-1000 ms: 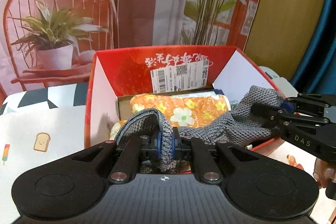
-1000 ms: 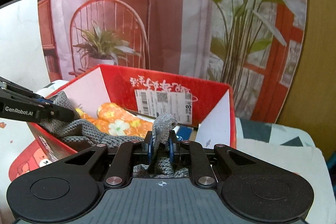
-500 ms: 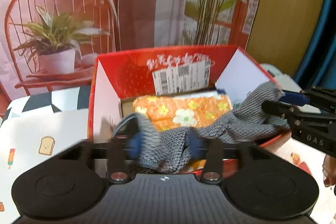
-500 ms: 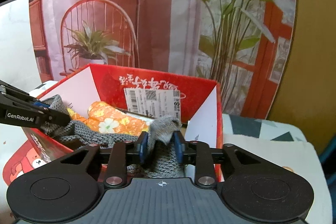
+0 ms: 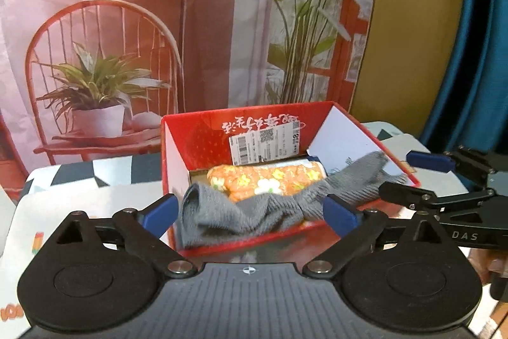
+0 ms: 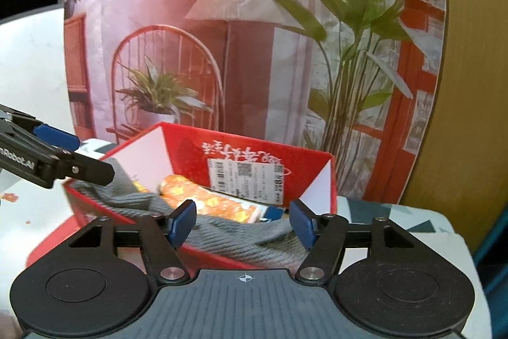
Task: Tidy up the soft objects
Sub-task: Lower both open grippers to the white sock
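A grey knitted cloth [image 5: 254, 212] lies draped across the front of an open red box [image 5: 197, 135], over an orange flowered roll [image 5: 270, 178] inside. My left gripper [image 5: 250, 213] is open, its blue pads either side of the cloth and not gripping it. My right gripper [image 6: 243, 221] is open too, just in front of the cloth [image 6: 241, 240] at the box's right end. The roll [image 6: 206, 199] and the box [image 6: 190, 145] also show in the right wrist view. Each gripper shows in the other's view, the right [image 5: 422, 180] and the left [image 6: 85, 158].
The box stands on a table with a patterned cloth [image 5: 79, 177]. A printed backdrop [image 5: 158, 21] of a chair, lamp and plants stands right behind the box. A yellow board [image 5: 409, 37] and blue curtain [image 5: 476, 53] are at the right.
Both grippers have opened and let go of the grey cloth, which now lies in the box. Both have pulled back a little from the box.
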### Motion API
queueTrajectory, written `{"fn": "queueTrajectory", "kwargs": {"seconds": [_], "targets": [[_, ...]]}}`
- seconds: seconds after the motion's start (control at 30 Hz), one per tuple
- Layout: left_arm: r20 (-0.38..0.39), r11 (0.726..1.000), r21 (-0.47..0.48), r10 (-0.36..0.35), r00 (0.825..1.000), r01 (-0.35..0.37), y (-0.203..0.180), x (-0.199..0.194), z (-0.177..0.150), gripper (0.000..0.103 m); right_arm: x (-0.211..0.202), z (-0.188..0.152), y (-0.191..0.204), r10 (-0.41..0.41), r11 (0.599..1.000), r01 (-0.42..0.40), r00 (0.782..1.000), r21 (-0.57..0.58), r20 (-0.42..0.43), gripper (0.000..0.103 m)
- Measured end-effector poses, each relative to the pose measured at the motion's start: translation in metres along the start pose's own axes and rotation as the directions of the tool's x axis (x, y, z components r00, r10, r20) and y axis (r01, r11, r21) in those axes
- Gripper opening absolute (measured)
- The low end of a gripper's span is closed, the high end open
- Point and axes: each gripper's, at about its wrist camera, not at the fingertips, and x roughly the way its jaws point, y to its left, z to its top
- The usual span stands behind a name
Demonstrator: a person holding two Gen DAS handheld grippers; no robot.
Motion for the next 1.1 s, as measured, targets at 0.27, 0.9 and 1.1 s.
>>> {"fn": "queueTrajectory", "kwargs": {"seconds": [0.27,0.9,1.1], "targets": [[-0.071,0.998,-0.061,0.014,0.997,-0.018,0.011,-0.041,-0.054,0.099,-0.035,-0.038,0.024,0.071,0.996,-0.068,0.997,0.062,-0.035,0.065],[-0.226,0.955,-0.286,0.014,0.974,-0.080,0.025,-0.071,-0.190,0.093,-0.081,-0.139,0.041,0.084,0.984,-0.050,0.977,0.169,-0.196,0.064],[-0.249,0.969,-0.240,0.005,0.968,-0.067,0.012,-0.065,-0.204,0.083,-0.081,-0.156,0.036,0.082,0.973,-0.029,0.971,0.231,-0.223,0.061]]}}
